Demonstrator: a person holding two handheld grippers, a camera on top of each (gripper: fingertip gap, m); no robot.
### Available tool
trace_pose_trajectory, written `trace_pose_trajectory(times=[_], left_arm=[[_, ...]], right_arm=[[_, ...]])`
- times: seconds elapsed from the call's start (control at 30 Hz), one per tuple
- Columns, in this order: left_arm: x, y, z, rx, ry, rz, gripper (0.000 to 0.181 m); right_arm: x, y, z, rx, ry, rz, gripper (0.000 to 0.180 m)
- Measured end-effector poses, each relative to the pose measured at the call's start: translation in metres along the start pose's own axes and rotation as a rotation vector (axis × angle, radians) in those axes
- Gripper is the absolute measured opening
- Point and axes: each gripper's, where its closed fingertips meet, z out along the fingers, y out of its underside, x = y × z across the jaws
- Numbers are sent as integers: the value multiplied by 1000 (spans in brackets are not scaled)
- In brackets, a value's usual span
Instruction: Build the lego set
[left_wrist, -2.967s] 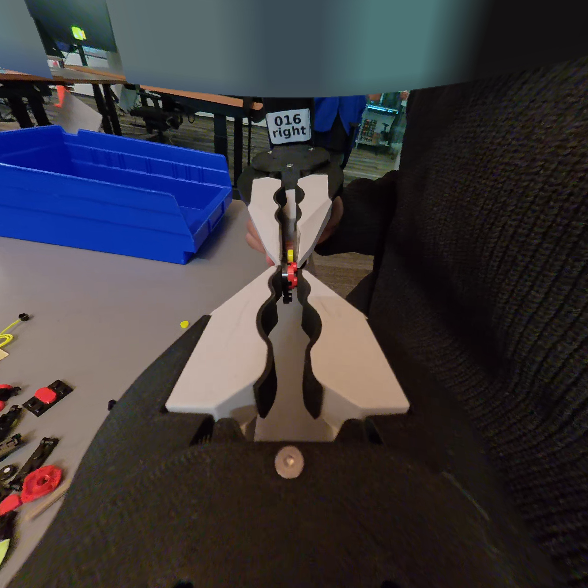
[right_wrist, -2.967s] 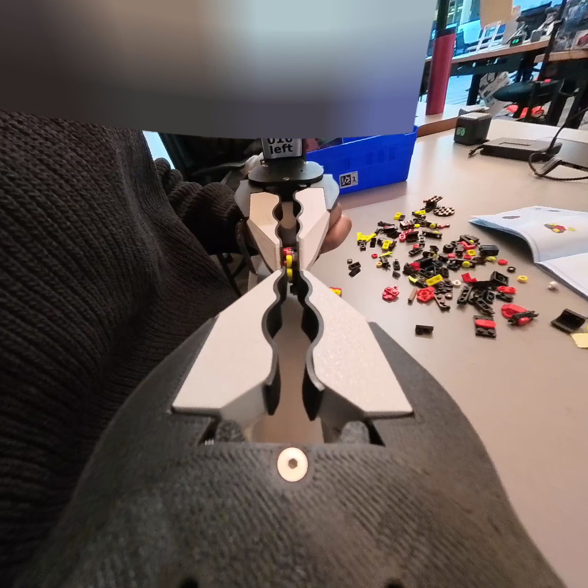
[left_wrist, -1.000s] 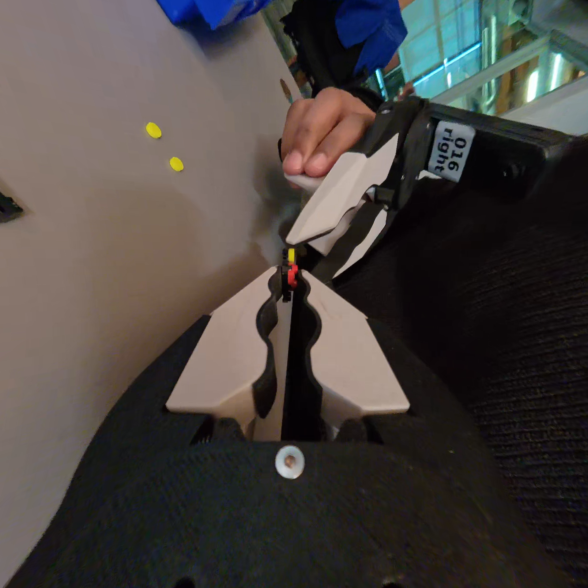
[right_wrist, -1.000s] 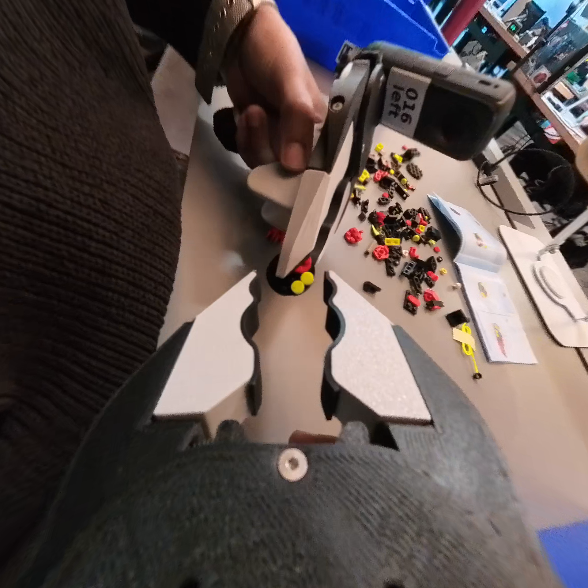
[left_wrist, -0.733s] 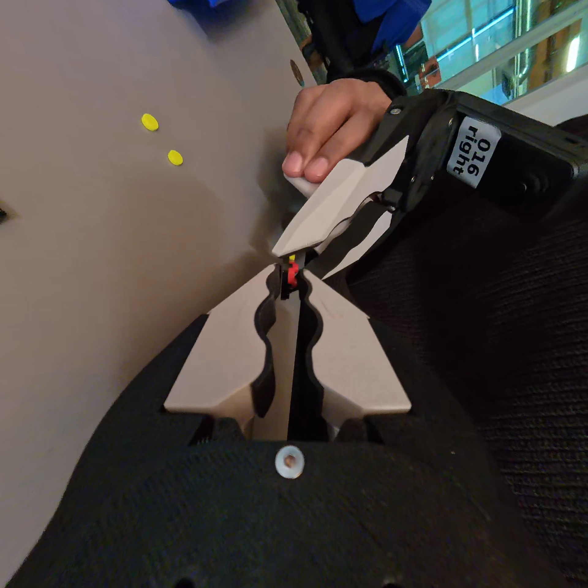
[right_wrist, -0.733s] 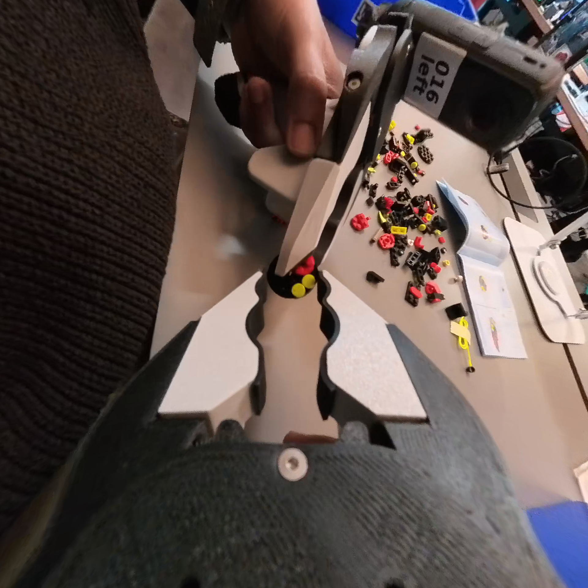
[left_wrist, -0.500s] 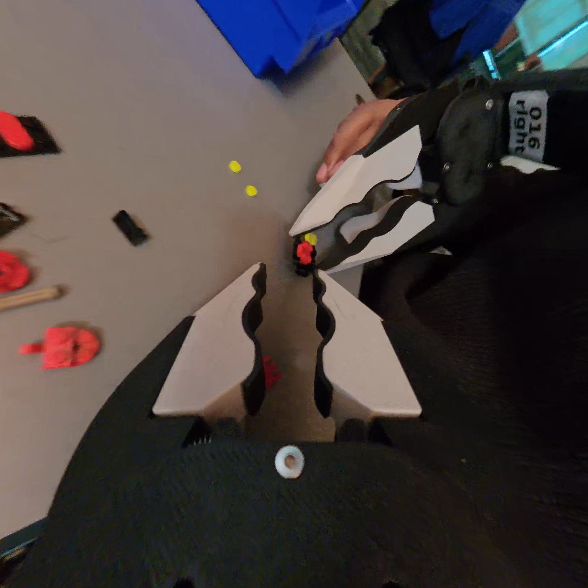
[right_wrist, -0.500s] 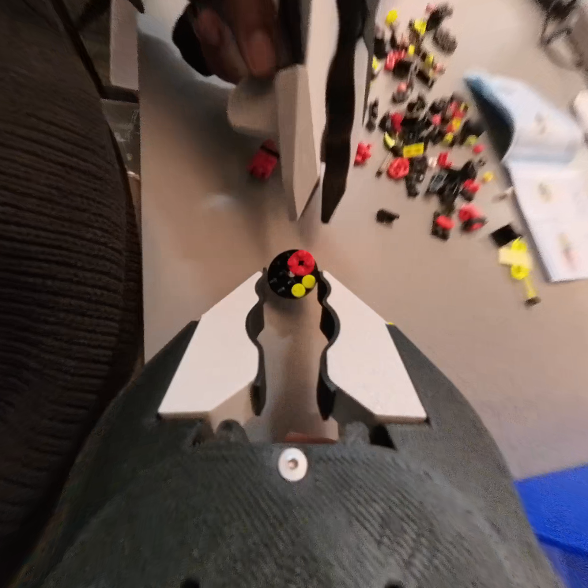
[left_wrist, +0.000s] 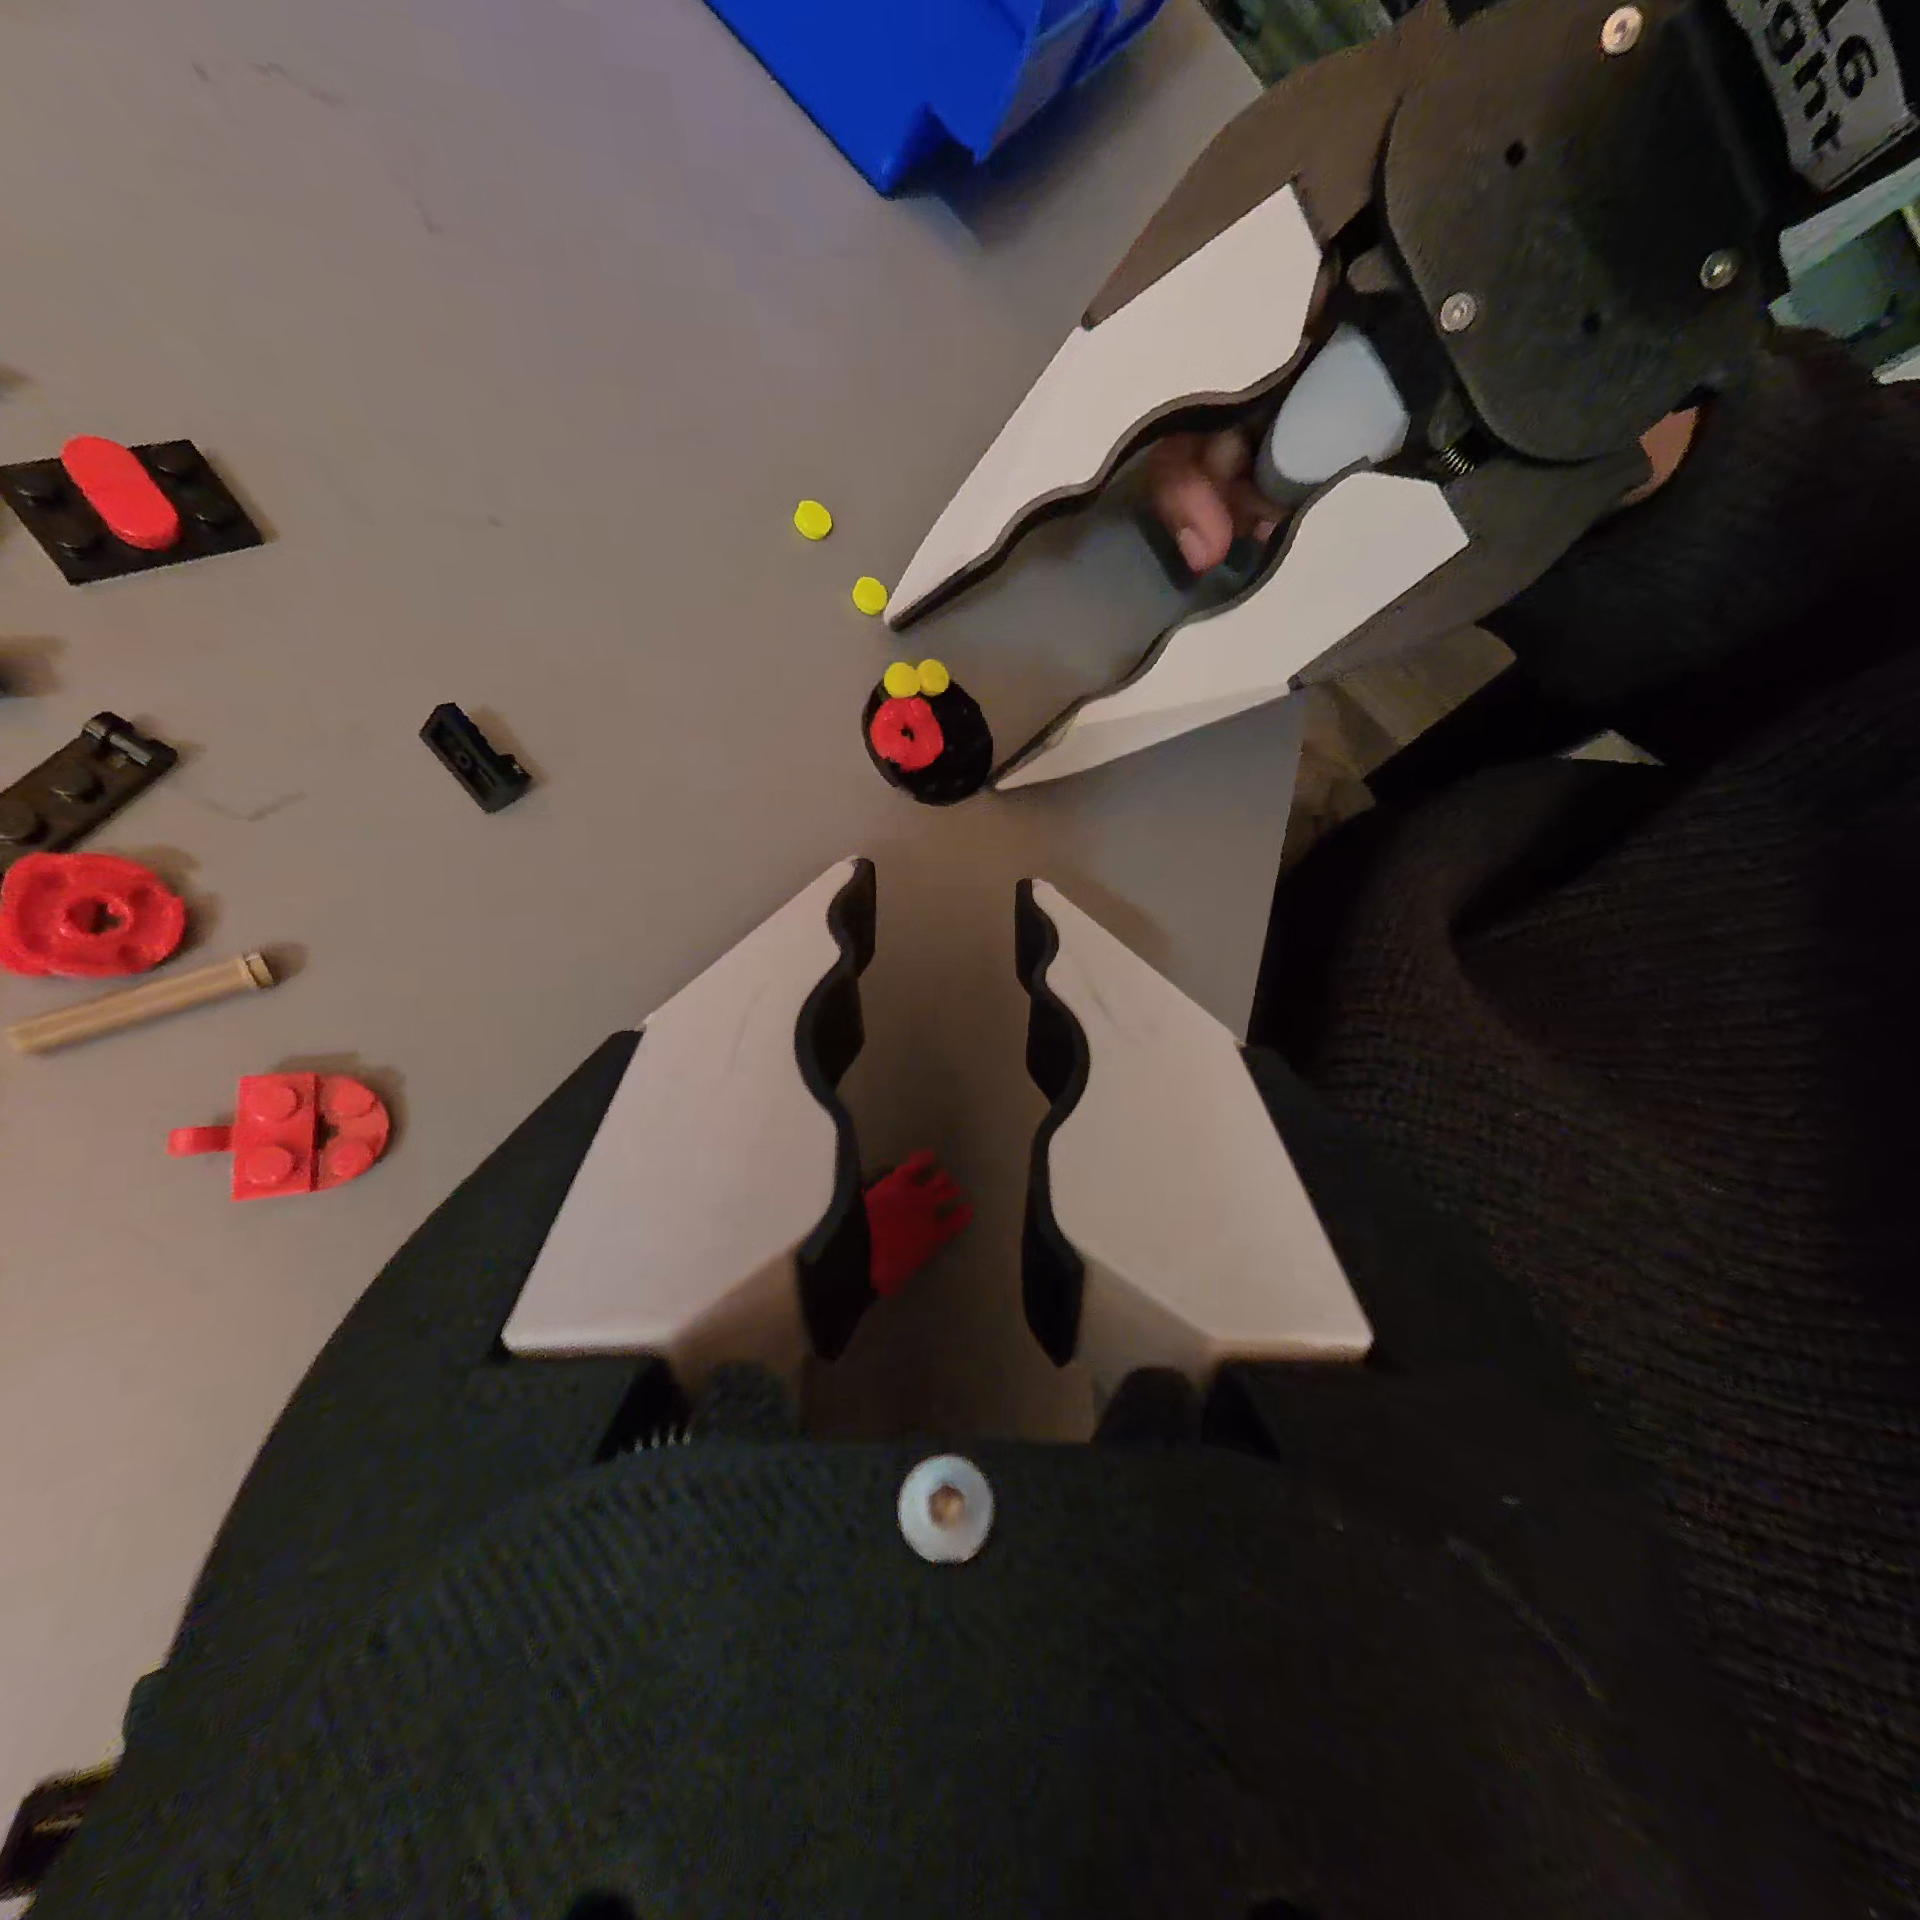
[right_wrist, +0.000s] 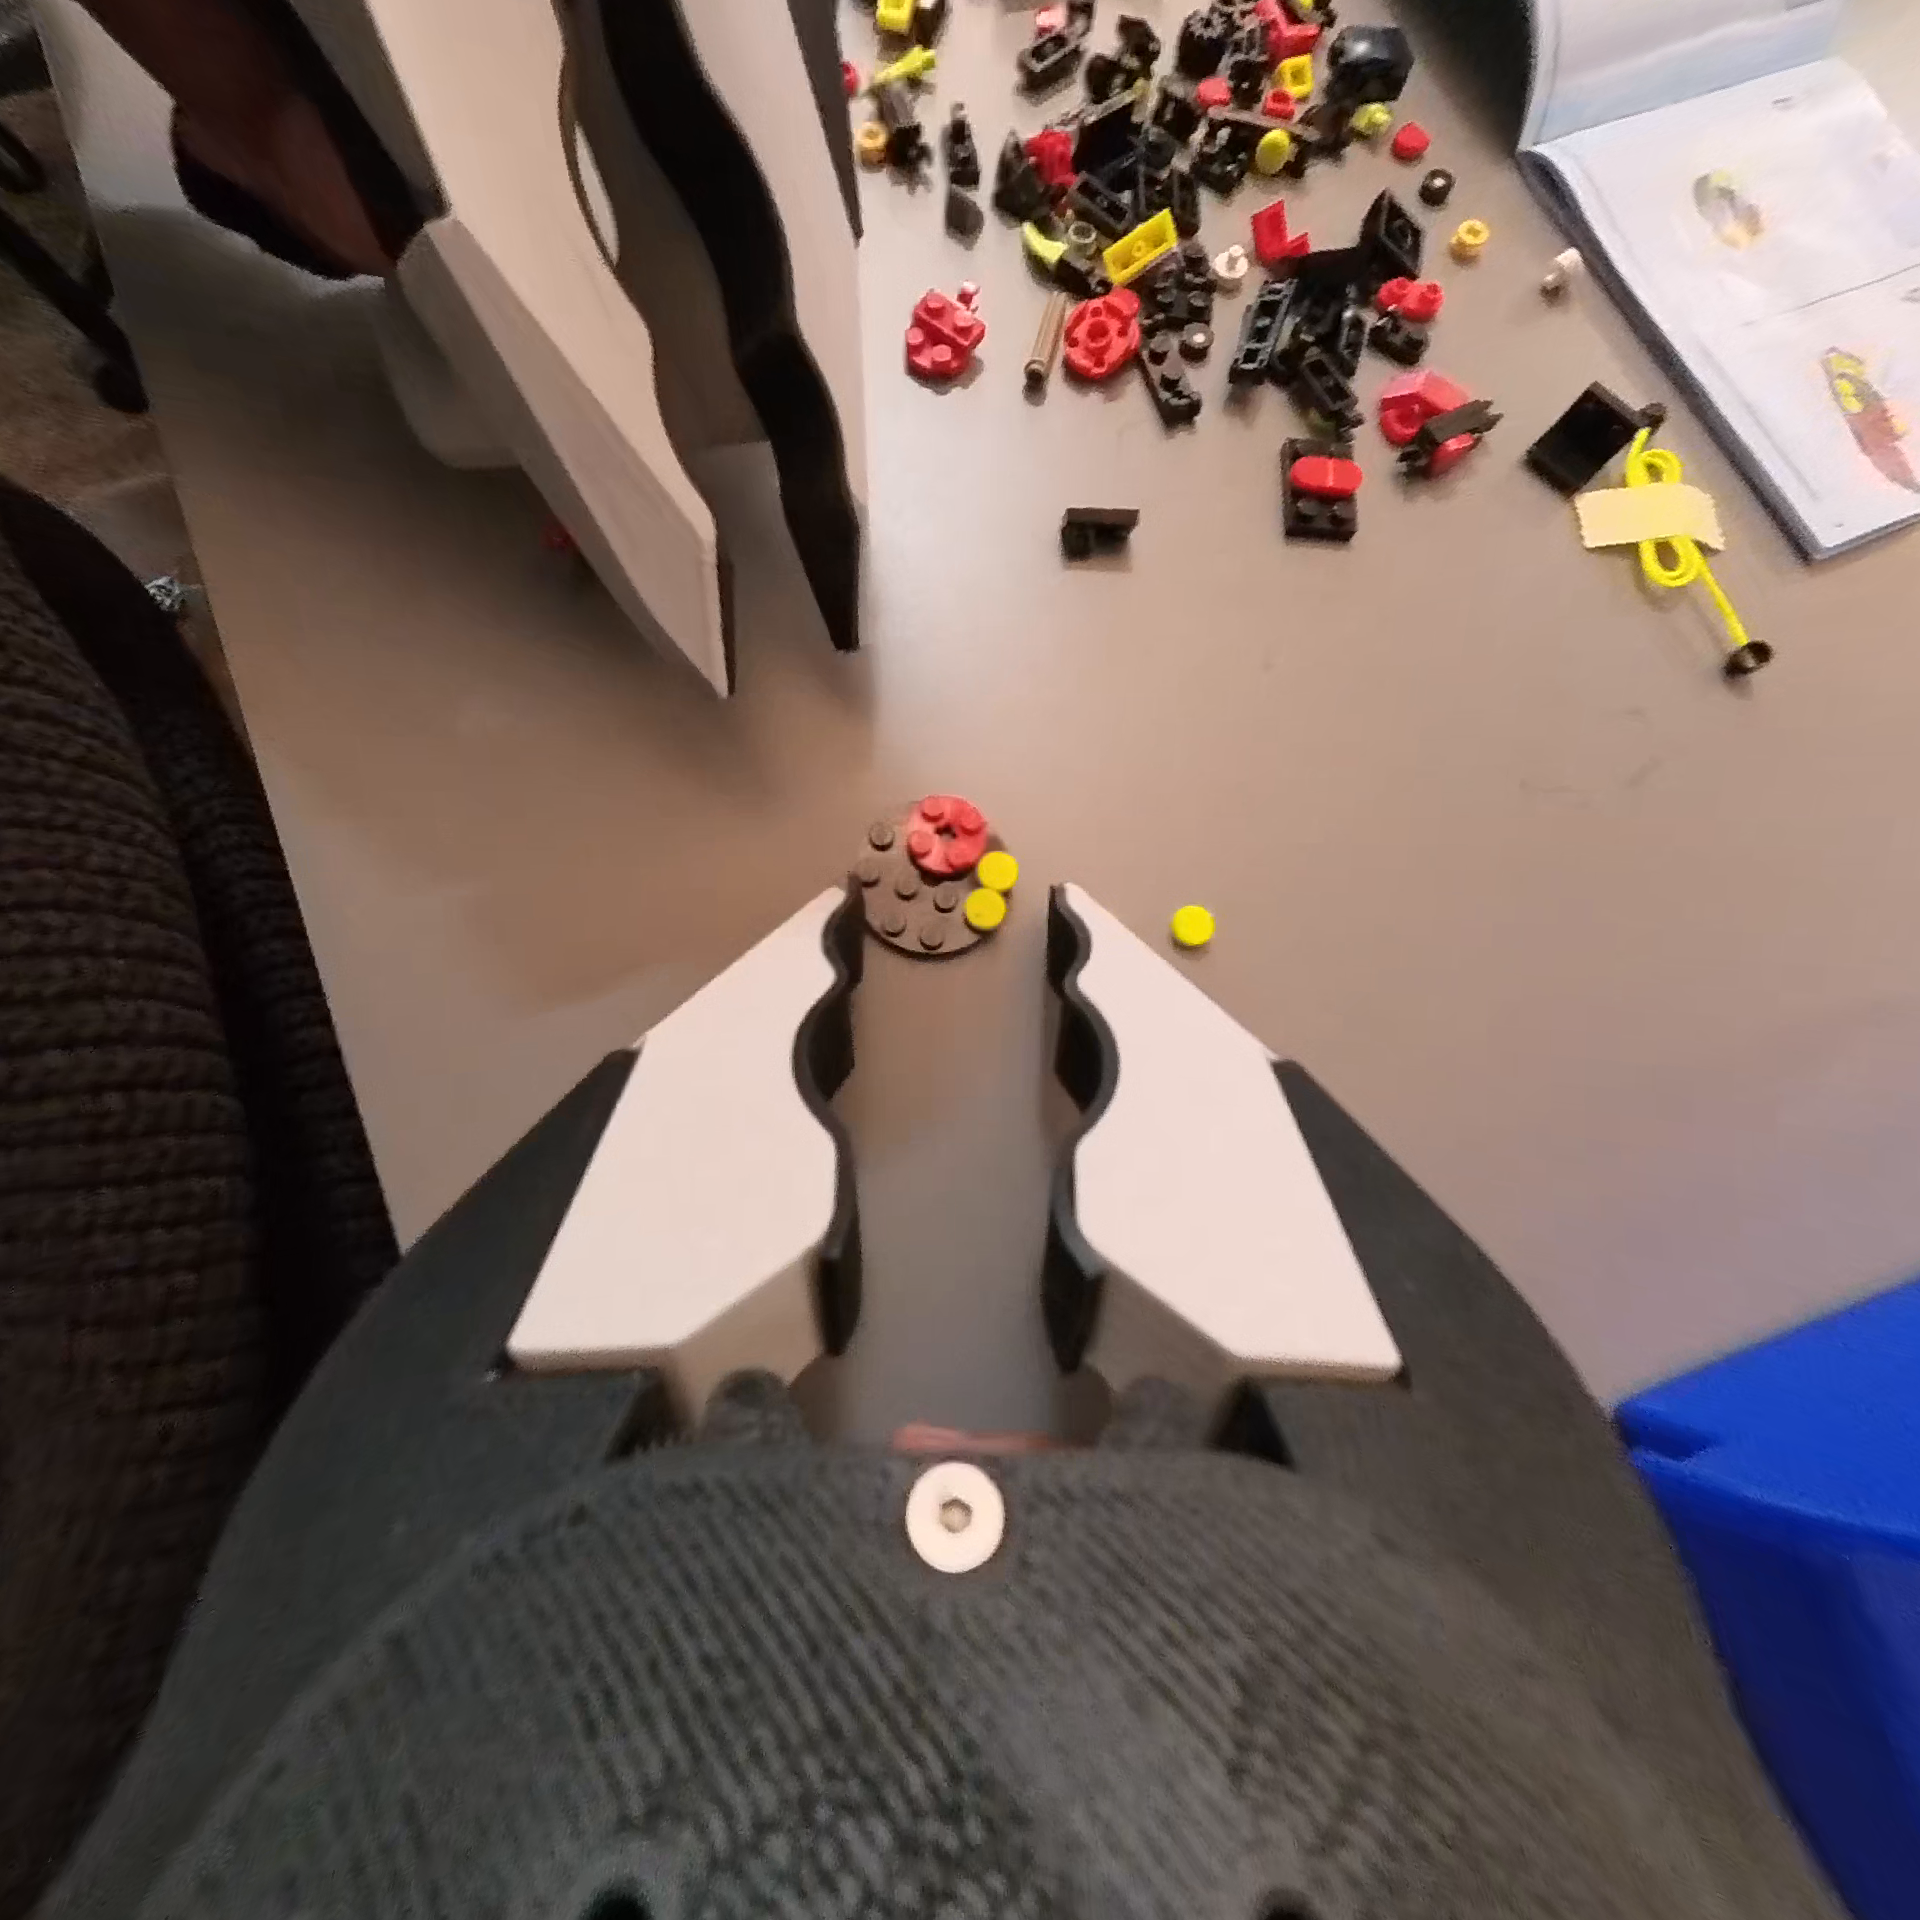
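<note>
Black round plate lay on worktop | right tool apart, plate at its tips, 12 o'clock | left tool apart, farther off

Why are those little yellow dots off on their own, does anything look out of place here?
Mostly loose parts waiting their turn. Two yellow round tiles lie apart from the main pile, near the black round plate. A red piece sits alone by the table edge, under the left tool, where it might be knocked off.
</note>
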Motion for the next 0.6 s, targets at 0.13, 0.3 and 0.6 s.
trace_pose_trajectory(times=[0.13, 0.3, 0.6], left_arm=[[-1, 1, 1, -5, -3, -2, 24], [-4, -7, -4, 43, -29, 11, 23], [-4, -16, -10, 103, 15, -56, 21]], right_arm=[[6, 3, -4, 3, -21, 71, 30], [-16, -5, -5, 43, -172, 135, 27], [-6, -7, -7, 54, -143, 158, 27]])
